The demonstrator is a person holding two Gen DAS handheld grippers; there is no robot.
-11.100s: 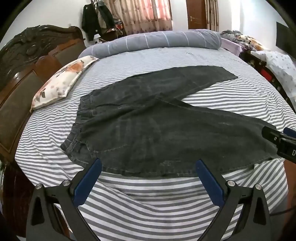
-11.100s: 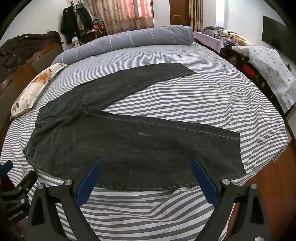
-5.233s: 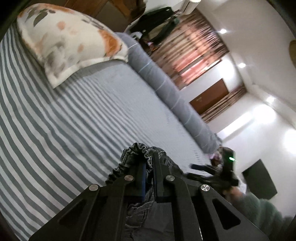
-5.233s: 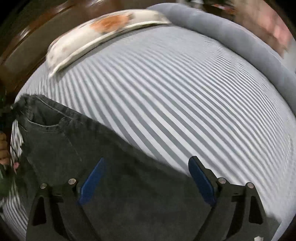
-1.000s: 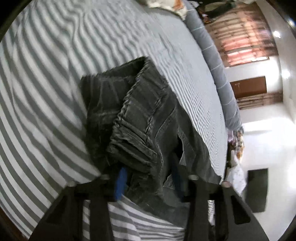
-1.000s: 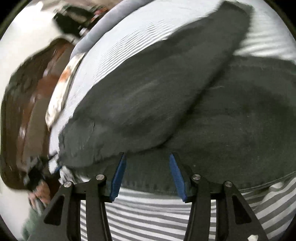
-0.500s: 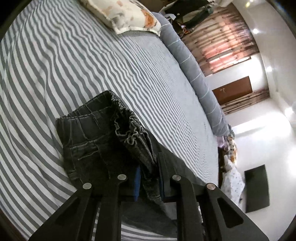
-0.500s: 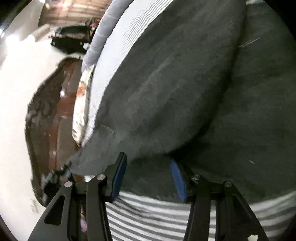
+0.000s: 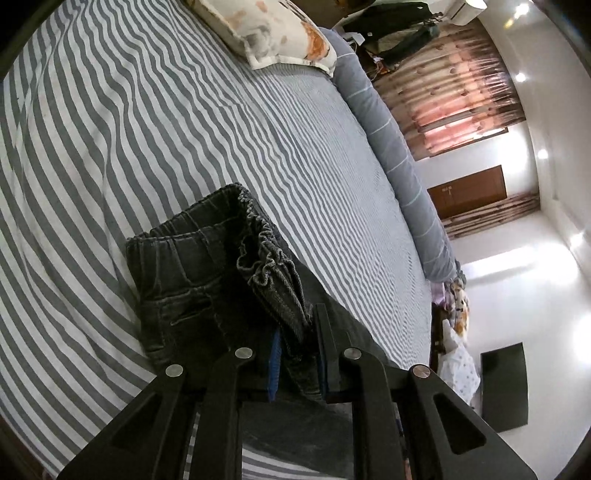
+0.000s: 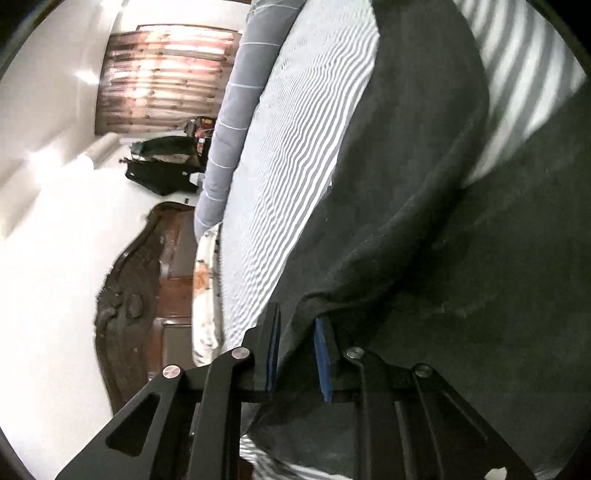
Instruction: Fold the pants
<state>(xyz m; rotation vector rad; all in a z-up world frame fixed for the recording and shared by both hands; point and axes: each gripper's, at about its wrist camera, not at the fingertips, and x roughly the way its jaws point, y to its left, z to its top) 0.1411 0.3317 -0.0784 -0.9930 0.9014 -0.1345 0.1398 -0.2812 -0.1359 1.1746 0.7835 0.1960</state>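
— Gripping what? — The left gripper is clamped on the pants at their bunched waistband; the right gripper pinches a leg fold ahead. — Handling? — Probably heavy, limp denim on the striped bed; hold seams.

We are counting one pants, one pillow, one bolster, one bed, two grippers.

The pants, spread flat on the bed eleven seconds ago, are now doubled over, waistband pinched in the left hand-held gripper and a leg fold in the right hand-held gripper, both formerly open.
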